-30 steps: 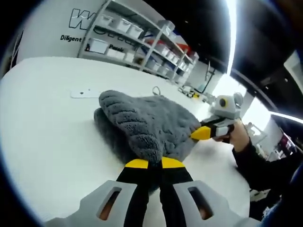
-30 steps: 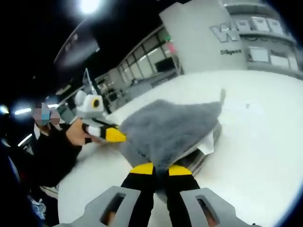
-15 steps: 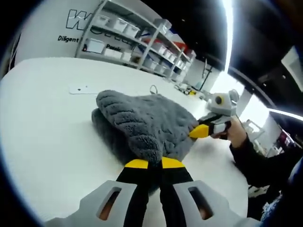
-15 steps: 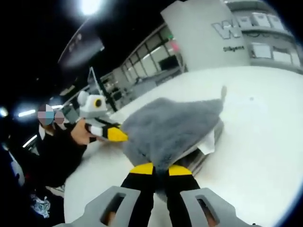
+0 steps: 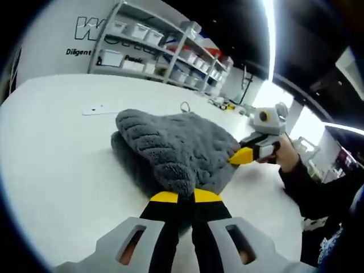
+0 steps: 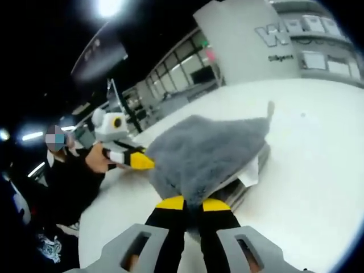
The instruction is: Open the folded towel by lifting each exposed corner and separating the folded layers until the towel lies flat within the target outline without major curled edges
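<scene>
white table (image 5: 51,148), shelves of bins (image 5: 153,48)

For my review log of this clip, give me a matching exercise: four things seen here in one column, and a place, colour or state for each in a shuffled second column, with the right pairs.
Things:
1. towel
2. left gripper
3. table
4. shelving

Descriptions:
A. white, bearing the towel
B. grey and fluffy, top layer lifted at two corners
C. against the far wall, loaded with pale bins
D. yellow-tipped, shut on a towel corner

Pairs: 1-B, 2-D, 3-A, 4-C

The right gripper likewise pinches another corner of the towel.
</scene>
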A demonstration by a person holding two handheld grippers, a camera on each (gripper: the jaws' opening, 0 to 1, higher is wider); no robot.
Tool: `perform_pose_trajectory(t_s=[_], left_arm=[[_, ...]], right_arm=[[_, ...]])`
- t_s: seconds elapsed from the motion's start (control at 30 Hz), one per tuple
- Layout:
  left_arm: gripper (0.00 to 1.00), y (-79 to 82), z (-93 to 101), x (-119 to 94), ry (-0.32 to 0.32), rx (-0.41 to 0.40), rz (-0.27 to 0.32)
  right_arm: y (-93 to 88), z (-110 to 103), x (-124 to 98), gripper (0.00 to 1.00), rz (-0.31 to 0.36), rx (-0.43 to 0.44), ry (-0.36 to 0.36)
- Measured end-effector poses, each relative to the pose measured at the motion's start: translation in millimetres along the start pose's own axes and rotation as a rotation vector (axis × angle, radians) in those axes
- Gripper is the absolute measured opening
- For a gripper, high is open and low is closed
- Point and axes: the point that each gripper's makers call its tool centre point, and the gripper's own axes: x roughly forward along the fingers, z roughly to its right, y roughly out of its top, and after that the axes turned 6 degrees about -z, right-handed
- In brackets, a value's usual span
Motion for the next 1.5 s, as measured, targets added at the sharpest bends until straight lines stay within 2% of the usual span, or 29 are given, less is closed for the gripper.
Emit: perform_pose_trajectory(t_s=[0.33, 0.73, 1.5], left_arm=[[0.03, -7.1, 7.2, -4.9, -0.024, -0.017, -0.009], [0.03, -14.7, 14.6, -9.0, -0.041, -0.018, -0.013], [0.03, -24.4, 24.2, -14.4, -0.053, -0.008, -0.016]], right_arm=[[-7.0, -10.0, -4.0, 0.03, -0.009, -0.013, 0.013], [-13.9, -16.1, -6.3, 0.03, -0.007, 0.015, 0.024], [-24.0, -27.3, -10.1, 0.03, -0.001, 0.001, 0.032]])
